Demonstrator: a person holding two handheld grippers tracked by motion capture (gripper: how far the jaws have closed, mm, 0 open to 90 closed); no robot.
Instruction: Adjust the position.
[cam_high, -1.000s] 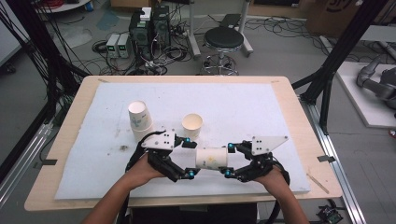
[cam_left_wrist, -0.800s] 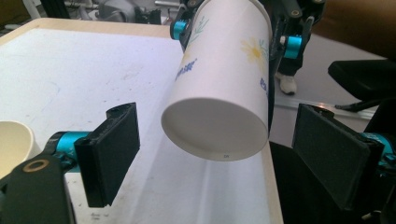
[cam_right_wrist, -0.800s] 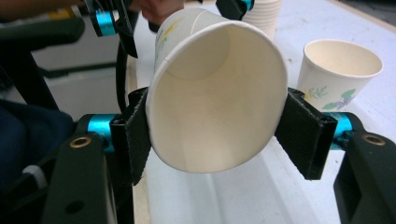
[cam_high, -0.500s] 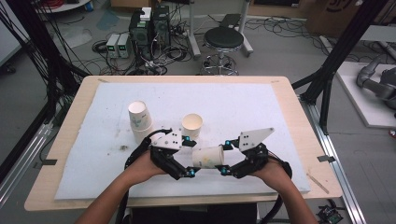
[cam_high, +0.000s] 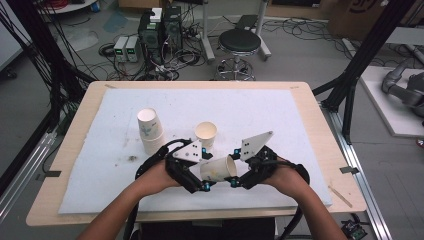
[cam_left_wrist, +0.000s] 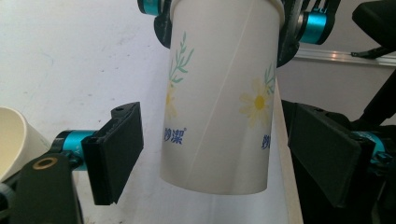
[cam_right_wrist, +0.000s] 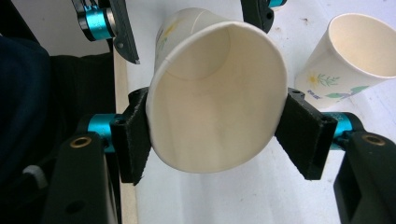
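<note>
A white paper cup with a daisy print (cam_high: 218, 169) lies on its side in the air near the table's front edge. My right gripper (cam_high: 236, 176) is shut on it, the two pads pressing the sides just behind the rim (cam_right_wrist: 219, 93). My left gripper (cam_high: 204, 176) is open, its pads (cam_left_wrist: 116, 149) on either side of the cup's base end (cam_left_wrist: 215, 93) with a gap showing. In the right gripper view the cup's mouth faces the camera.
A stack of paper cups (cam_high: 150, 130) stands at the left of the white mat (cam_high: 280, 115). A single upright cup (cam_high: 205, 134) stands just behind the grippers, also at the right gripper view's upper right (cam_right_wrist: 348, 51). The table's wooden front edge (cam_high: 175, 215) runs below the hands.
The right hand has rolled, tipping its grey plate upward, and has moved left with the cup. The two grippers are closer together.
</note>
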